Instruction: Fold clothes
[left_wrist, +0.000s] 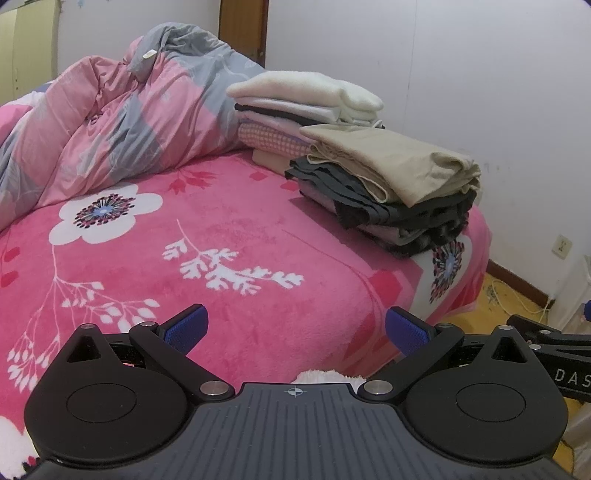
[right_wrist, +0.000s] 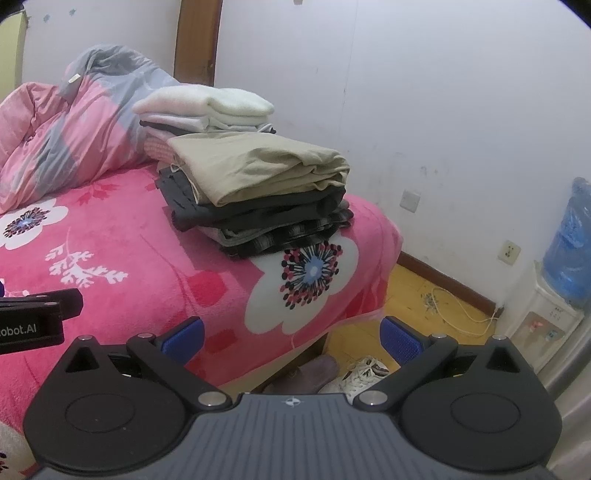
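Note:
Two stacks of folded clothes sit at the bed's far right edge. The nearer stack (left_wrist: 391, 192) (right_wrist: 258, 199) has a beige garment (left_wrist: 399, 162) (right_wrist: 258, 162) on top of dark grey and checked ones. Behind it a second stack (left_wrist: 295, 110) (right_wrist: 199, 110) is topped by a cream knit. My left gripper (left_wrist: 295, 330) hovers open over the pink blanket, well short of the stacks, nothing between its blue pads. My right gripper (right_wrist: 291, 334) is open too, above the bed's corner and the floor. A bit of white fluffy fabric (left_wrist: 325, 376) peeks out under the left gripper.
A pink floral blanket (left_wrist: 184, 240) (right_wrist: 110, 236) covers the bed. A crumpled pink and grey quilt (left_wrist: 110, 122) (right_wrist: 62, 125) is heaped at the back left. On the floor: shoes (right_wrist: 354, 376), a cable (right_wrist: 461, 310), a water dispenser (right_wrist: 565, 266). A white wall stands close on the right.

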